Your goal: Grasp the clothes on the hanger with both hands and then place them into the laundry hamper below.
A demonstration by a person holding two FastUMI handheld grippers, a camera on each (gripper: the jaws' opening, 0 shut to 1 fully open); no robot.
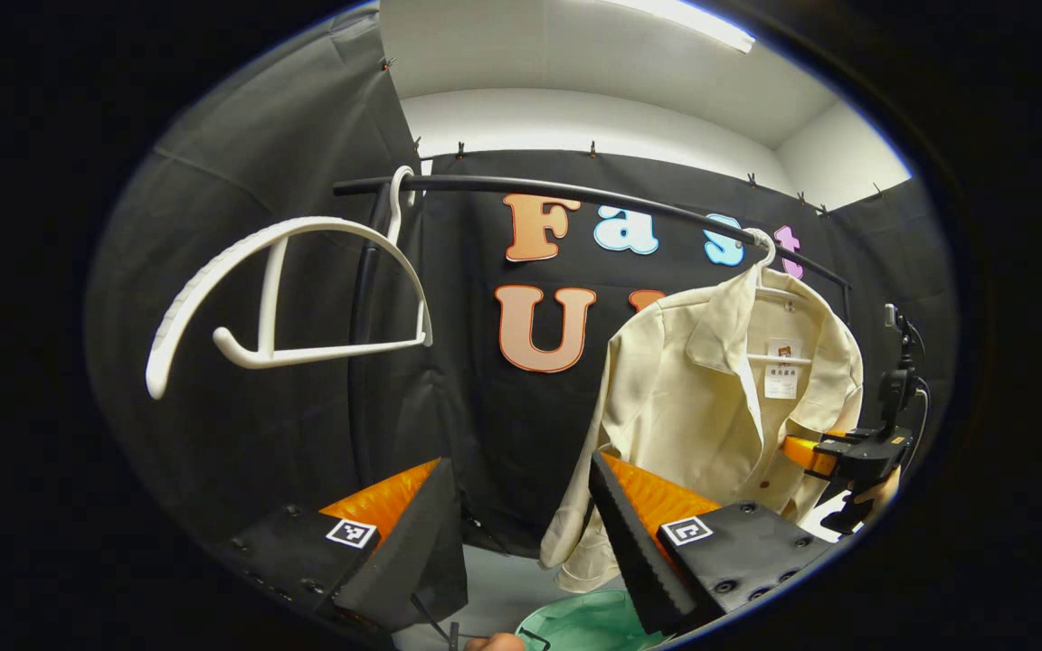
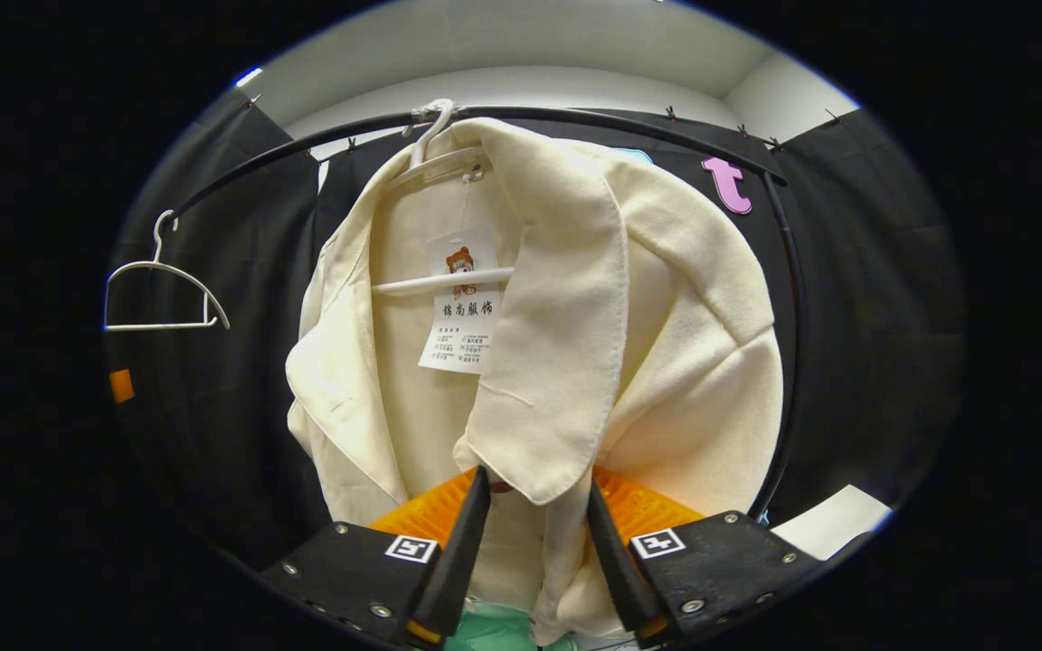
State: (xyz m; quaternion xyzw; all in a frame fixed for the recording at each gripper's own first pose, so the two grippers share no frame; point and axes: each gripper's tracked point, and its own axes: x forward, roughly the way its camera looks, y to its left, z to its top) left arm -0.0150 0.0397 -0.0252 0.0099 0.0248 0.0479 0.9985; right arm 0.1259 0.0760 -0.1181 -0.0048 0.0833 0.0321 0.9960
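Pale green plastic marks the laundry hamper (image 1: 589, 624), which we see low beneath the rail (image 1: 575, 194); what little of its inside shows holds nothing we can make out. On that rail hangs the task's cream jacket (image 1: 711, 398), carried by a white hanger (image 2: 435, 158) whose hook sits over the bar, the front open, a wide lapel folded forward and a paper tag (image 2: 459, 312) dangling inside the collar (its print we leave unread). Farther along the rail from the jacket a second white hanger (image 1: 290, 289) hangs bare. In the left gripper view the left gripper (image 1: 525, 533) stands below the rail with its fingers wide apart, short of the jacket's hem and touching no cloth. In the right gripper view the right gripper (image 2: 530, 542) is at the jacket's front edge, the lapel's lower end and front panel hanging between its parted fingers; we cannot tell whether they press the cloth. It appears again beside the jacket in the left gripper view.
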